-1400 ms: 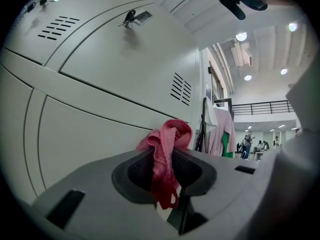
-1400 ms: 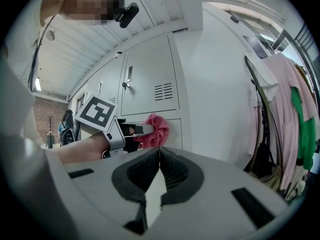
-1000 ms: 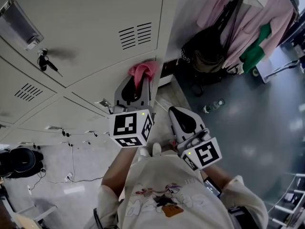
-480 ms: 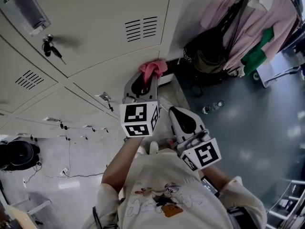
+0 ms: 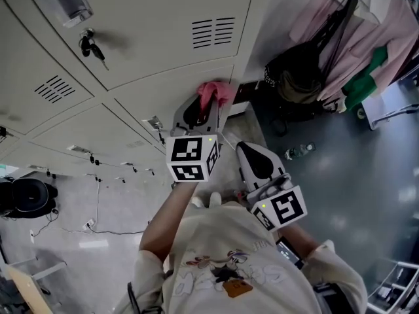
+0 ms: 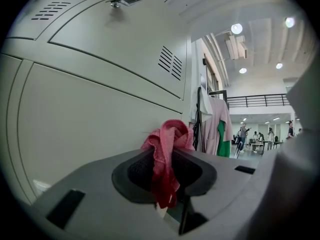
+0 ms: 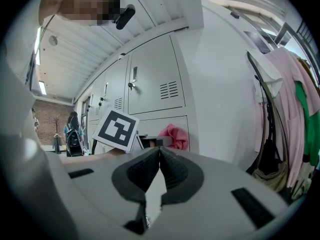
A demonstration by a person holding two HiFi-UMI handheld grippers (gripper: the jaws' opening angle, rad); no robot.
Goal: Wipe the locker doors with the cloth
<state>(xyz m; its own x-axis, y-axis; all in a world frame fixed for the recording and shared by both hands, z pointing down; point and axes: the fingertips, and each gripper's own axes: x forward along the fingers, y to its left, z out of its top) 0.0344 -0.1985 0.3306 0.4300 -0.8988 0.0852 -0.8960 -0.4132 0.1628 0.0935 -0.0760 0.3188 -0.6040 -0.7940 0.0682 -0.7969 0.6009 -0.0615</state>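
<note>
A pink cloth point(image 5: 216, 93) is pinched in my left gripper point(image 5: 208, 104), which holds it against a pale grey locker door point(image 5: 163, 93) near that door's right edge. In the left gripper view the cloth point(image 6: 167, 149) bunches out past the shut jaws, with the locker door point(image 6: 90, 124) close on the left. My right gripper point(image 5: 252, 157) hangs lower and to the right, away from the lockers, with its jaws together and nothing between them. The right gripper view shows its shut tips point(image 7: 160, 151), and beyond them the cloth point(image 7: 175, 136) and the left gripper's marker cube point(image 7: 117, 129).
Keys point(image 5: 91, 46) hang from the lock of the upper locker door, which has vent slots point(image 5: 215, 31). Coats and a dark bag point(image 5: 304, 80) hang on a rack at the right. A bottle point(image 5: 298, 152) lies on the grey floor. A dark backpack point(image 5: 26, 195) sits at far left.
My left gripper has carried the cloth up and to the right along the locker door. The right gripper has hardly moved.
</note>
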